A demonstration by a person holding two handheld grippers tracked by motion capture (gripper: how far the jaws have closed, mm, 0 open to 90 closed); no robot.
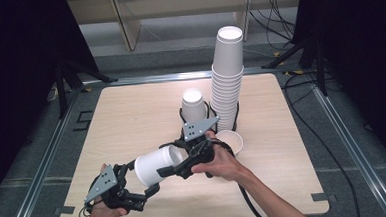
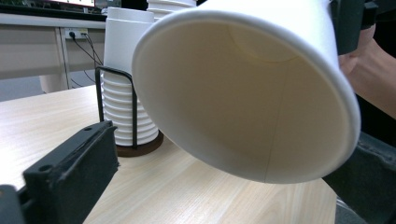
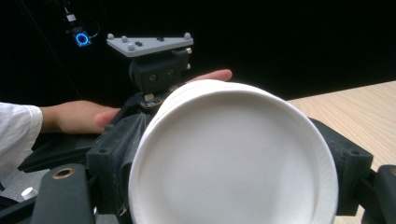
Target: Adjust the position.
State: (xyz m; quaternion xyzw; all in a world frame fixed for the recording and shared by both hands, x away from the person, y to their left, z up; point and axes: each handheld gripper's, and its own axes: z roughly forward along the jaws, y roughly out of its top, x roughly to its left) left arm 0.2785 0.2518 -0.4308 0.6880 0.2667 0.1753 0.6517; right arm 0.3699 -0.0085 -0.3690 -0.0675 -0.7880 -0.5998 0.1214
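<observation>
Crush risk on the white paper cup.
Your right gripper jaws clamp its base; left gripper jaws gape wide at the rim. Squeeze harder and it buckles.

Right gripper view: the paper cup base hides the right claw jaw faces and is cut off below. Left gripper view: the cup stack is cut off above.

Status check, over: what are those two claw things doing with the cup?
Right gripper shut on paper cup, held sideways. Left gripper open at the cup's mouth. Cup stack and loose cup behind, apart.
</observation>
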